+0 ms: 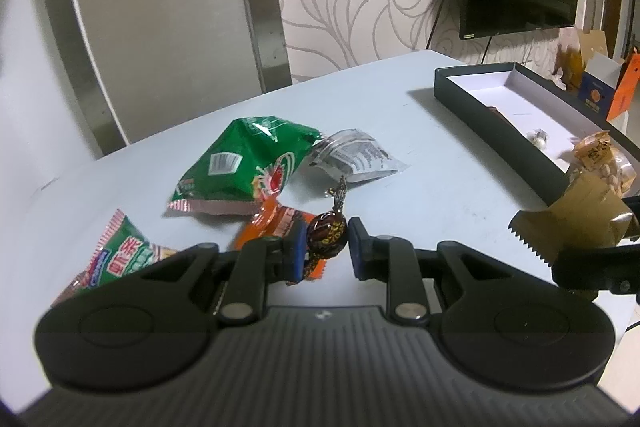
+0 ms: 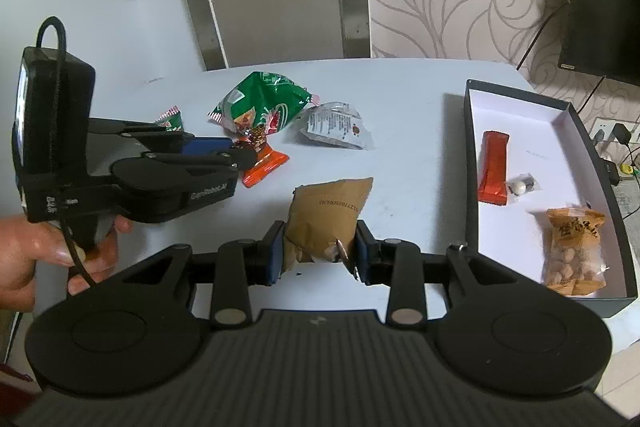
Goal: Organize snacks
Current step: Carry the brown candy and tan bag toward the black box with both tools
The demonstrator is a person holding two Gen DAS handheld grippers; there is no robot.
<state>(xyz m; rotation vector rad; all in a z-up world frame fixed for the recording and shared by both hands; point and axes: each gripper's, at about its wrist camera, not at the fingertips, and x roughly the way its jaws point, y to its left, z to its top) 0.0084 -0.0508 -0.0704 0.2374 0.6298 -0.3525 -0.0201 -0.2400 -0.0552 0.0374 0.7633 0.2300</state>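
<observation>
We hold the left gripper (image 1: pixel 328 247) narrow on a small dark wrapped candy (image 1: pixel 326 237), and its blue pads press the round body from both sides. The candy stands upright just above the white table (image 1: pixel 440 163), its long axis near vertical, and its twisted tail points up and a little away from us. We hold the right gripper (image 2: pixel 319 254) closed on a brown paper packet (image 2: pixel 326 217); the packet's long axis runs away from us, its far edge points to the back of the table, and the printed code on it reads upside down. The lower end of the packet is hidden between the pads, and something small and shiny at its right corner is hard to make out. To the right lies the dark open box (image 2: pixel 472 163) with a white floor; inside it we see a red bar (image 2: pixel 494 173) lying lengthwise, a small clear wrapper (image 2: pixel 522 185) and an orange bag of nuts (image 2: pixel 574 251). On the table remain a green bag (image 2: pixel 264 103), a silver packet (image 2: pixel 336 125) and an orange packet (image 2: pixel 264 163), partly covered by the left gripper. A second green bag (image 1: pixel 120 255) is partly hidden behind the gripper body.
</observation>
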